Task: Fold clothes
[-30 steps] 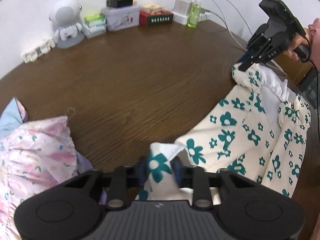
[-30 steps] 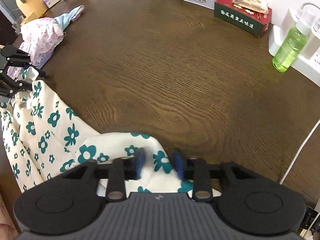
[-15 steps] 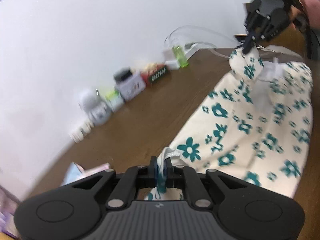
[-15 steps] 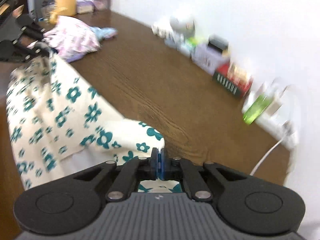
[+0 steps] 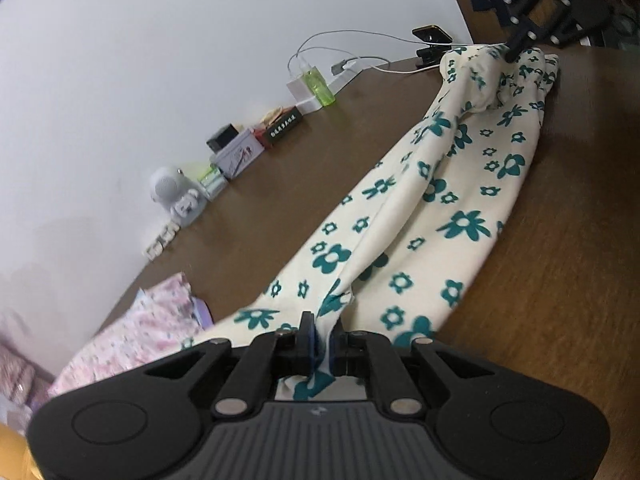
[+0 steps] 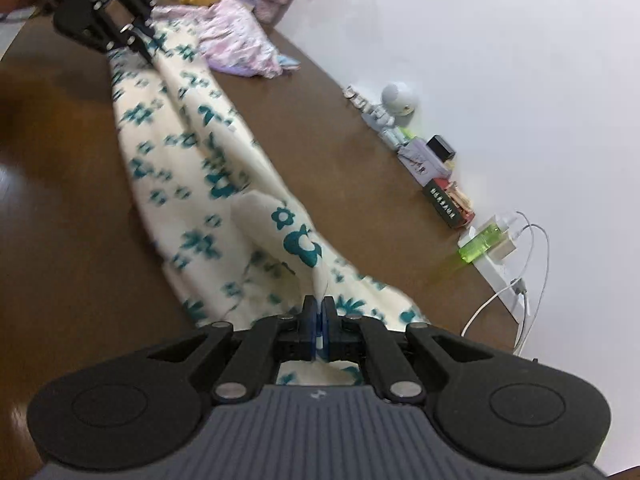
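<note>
Left wrist: floral garment [image 5: 436,208] stretched between left tongs [image 5: 323,338], right tongs [image 5: 516,46].

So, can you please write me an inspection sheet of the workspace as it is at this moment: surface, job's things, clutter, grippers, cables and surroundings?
Surface: brown wooden table, grain visible.
Job's things: cream floral garment, stretched long between both grippers; pink floral clothes heaped near the left end.
Clutter: along the wall, a white robot figure, grey tin with a black box on top, dark red box, green bottle.
Grippers: left gripper shut on one end of the garment; right gripper shut on the other end.
Cables: white cables running from the white power strip.
Surroundings: plain white wall.
</note>
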The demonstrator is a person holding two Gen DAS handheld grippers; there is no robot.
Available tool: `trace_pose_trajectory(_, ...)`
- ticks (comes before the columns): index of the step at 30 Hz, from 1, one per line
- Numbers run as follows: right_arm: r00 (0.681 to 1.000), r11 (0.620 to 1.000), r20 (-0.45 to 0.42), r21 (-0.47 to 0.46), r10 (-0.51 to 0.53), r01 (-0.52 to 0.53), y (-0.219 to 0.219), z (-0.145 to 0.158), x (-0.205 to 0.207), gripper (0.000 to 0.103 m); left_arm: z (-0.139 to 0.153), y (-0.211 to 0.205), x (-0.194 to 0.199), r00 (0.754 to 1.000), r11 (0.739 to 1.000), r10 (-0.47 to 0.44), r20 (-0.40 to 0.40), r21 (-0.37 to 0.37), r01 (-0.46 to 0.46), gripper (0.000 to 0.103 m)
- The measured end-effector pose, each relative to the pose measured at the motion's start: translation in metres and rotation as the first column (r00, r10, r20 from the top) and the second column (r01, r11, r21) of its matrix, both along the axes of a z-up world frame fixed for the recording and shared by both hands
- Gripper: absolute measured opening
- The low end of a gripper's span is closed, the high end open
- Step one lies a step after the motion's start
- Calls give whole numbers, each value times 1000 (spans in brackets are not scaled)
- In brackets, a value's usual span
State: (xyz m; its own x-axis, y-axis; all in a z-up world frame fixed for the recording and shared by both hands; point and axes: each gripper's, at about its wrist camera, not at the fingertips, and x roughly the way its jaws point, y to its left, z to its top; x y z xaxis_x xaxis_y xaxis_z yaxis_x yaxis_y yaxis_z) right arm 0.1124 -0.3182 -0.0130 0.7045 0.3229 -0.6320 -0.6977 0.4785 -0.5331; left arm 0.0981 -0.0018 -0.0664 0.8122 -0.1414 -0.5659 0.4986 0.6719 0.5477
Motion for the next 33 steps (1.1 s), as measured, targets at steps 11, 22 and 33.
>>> trace_pose_trajectory(11,999,1000,36,-16,-17,17,5,-17,-29,2,-1,7,-7,997,995,68,-44,-66,-71,20)
trace_pose_trajectory(22,997,997,80,-81,-9,15,9,-21,-51,0,25,17,-26,997,969,39,-67,-239,-54,39)
trace_pose_trajectory(33,993,997,92,40,-73,69,12,-7,-44,21,22,-65,1,990,969,-134,-40,-215,123,45)
